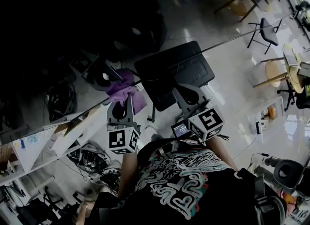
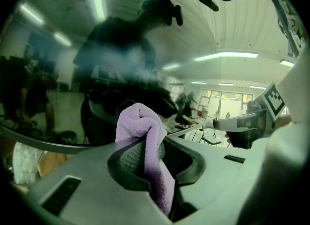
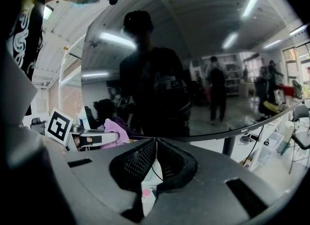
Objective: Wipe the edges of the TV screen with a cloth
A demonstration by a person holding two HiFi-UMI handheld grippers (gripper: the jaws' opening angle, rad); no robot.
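Note:
The TV screen (image 1: 72, 25) is a big dark glossy panel that mirrors the room. In the head view its lower edge (image 1: 227, 40) runs diagonally. A purple cloth (image 1: 123, 86) is bunched in my left gripper (image 1: 122, 96), which is shut on it. The cloth (image 2: 140, 127) presses against the screen's bottom edge (image 2: 48, 144). My right gripper (image 1: 185, 92) sits just to the right of it. Its jaws (image 3: 155, 144) are shut with nothing between them, tips up at the screen's bottom rim (image 3: 242, 127). The right gripper view also shows the cloth (image 3: 116, 129).
The TV's stand post (image 3: 227, 146) drops below the rim to the right of my right gripper. A white desk (image 1: 29, 146) and cables lie below left. Chairs (image 1: 266, 30) and round tables (image 1: 281, 71) stand on the shiny floor at right.

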